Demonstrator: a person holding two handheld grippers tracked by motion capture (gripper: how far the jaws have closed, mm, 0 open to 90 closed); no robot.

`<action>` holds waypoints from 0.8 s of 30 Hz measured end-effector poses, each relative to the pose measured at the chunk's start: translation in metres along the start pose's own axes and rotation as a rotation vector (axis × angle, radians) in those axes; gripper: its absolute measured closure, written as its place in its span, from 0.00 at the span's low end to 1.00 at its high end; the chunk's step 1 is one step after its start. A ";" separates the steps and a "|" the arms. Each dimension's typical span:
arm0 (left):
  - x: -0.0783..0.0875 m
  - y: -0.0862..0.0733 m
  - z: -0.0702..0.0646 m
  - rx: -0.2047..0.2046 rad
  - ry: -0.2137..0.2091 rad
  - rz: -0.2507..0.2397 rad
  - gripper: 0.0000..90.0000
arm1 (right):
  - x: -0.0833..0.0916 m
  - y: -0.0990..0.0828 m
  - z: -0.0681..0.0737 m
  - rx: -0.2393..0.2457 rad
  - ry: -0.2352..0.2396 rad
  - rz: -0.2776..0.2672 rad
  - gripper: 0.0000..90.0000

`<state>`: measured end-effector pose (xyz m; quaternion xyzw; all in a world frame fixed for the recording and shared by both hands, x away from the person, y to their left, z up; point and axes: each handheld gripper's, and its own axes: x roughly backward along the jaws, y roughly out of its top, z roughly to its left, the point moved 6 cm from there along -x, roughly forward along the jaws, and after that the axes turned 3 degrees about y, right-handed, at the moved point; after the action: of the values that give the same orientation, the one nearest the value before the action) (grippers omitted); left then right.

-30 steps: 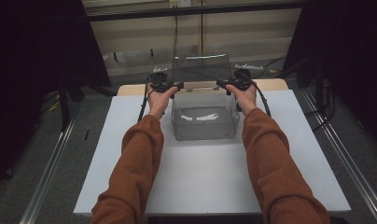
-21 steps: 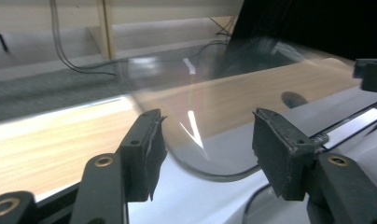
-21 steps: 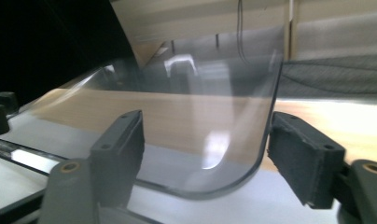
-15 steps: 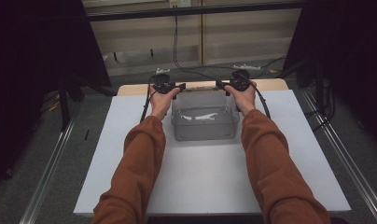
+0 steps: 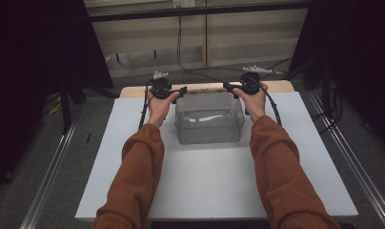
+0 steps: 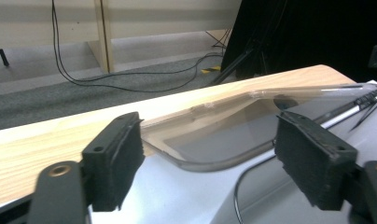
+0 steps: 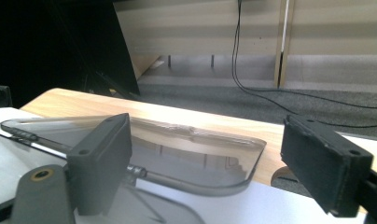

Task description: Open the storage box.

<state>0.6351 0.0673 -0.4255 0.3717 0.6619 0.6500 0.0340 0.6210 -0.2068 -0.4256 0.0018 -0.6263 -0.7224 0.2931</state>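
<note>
A clear plastic box [image 5: 209, 125] stands open on the white table [image 5: 205, 181], with a thin white object [image 5: 204, 118] inside. Its clear lid [image 5: 205, 91] lies flat just behind it, partly on the wooden strip [image 5: 133, 91] at the table's far edge. My left gripper [image 5: 183, 89] is at the lid's left end and my right gripper [image 5: 226, 86] at its right end. The left gripper [image 6: 214, 163] is open, jaws wide apart around the lid's corner [image 6: 224, 135] without touching it. The right gripper [image 7: 214, 168] is likewise open beside the lid [image 7: 186, 158].
Black cables [image 5: 181, 52] run over the grey floor beyond the table. Metal rails [image 5: 52, 176] run along both sides of the table. Dark curtains and stands [image 5: 333, 52] flank the far corners. Bare white surface lies in front of the box.
The lid, held raised above the box a second ago, came down behind it. Both grippers have let go of it and now stand open at its ends.
</note>
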 end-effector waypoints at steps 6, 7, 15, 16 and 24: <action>0.013 0.006 -0.010 -0.024 -0.004 -0.026 0.13 | 0.017 0.004 0.003 0.007 0.001 -0.043 0.12; 0.015 0.006 -0.012 -0.019 -0.007 -0.032 0.11 | 0.019 0.004 0.004 0.010 0.001 -0.047 0.11; 0.034 0.006 -0.019 -0.045 -0.025 -0.073 0.08 | 0.037 0.006 0.014 0.059 0.031 -0.083 0.04; 0.037 0.007 -0.019 -0.052 -0.023 -0.082 0.07 | 0.039 0.008 0.014 0.060 0.030 -0.089 0.04; 0.059 0.007 -0.020 -0.047 -0.032 -0.133 0.05 | 0.052 0.007 0.021 0.096 0.018 -0.115 0.05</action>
<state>0.5849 0.0811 -0.3904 0.3365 0.6688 0.6558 0.0963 0.5733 -0.2105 -0.3954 0.0582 -0.6565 -0.7071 0.2562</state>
